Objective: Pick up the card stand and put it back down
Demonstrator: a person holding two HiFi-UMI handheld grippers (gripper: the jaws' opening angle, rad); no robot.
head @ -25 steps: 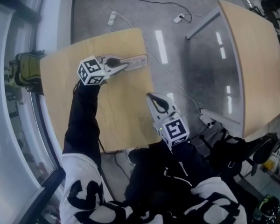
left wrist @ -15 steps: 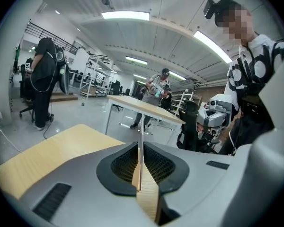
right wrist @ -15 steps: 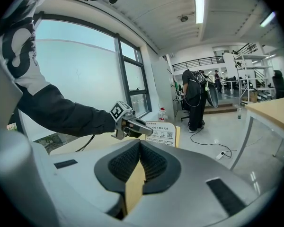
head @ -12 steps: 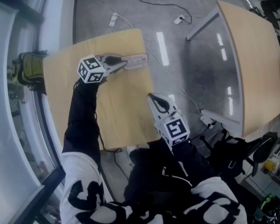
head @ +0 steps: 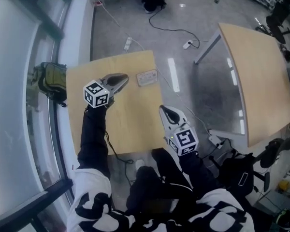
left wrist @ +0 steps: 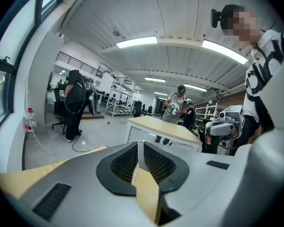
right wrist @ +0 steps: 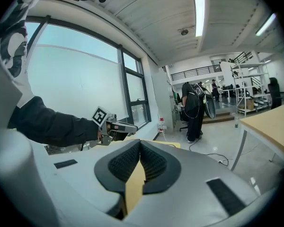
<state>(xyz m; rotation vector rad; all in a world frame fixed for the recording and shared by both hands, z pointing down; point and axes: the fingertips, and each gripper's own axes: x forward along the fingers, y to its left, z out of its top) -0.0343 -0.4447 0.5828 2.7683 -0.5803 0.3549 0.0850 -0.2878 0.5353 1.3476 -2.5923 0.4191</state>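
Left gripper (head: 124, 77) is lifting off the stand (head: 147, 77) now. A second ago its tips were right down on that thing, and now there's a clear bit of bare wood between them. The stand is lying on the worktop (head: 130, 129) near the far right corner, just inside the right edge, with nothing touching it.

The left gripper is hanging over the far half of the worktop, just left of the stand and pointing toward it. Its jaws are sitting together with nothing between them; its own view is only showing a thin sliver of wood behind the pads.

The right gripper (head: 163, 109) is also riding a bit higher than before, hovering at the worktop's right edge toward the near corner, well apart from the stand. Its jaws are pressing together too, with nothing in them.

A green bag (head: 50, 79) is sitting just past the worktop's left edge by the window. A second table (head: 256, 71) is standing off to the right, across a strip of grey floor with cables (head: 169, 30) trailing over it.
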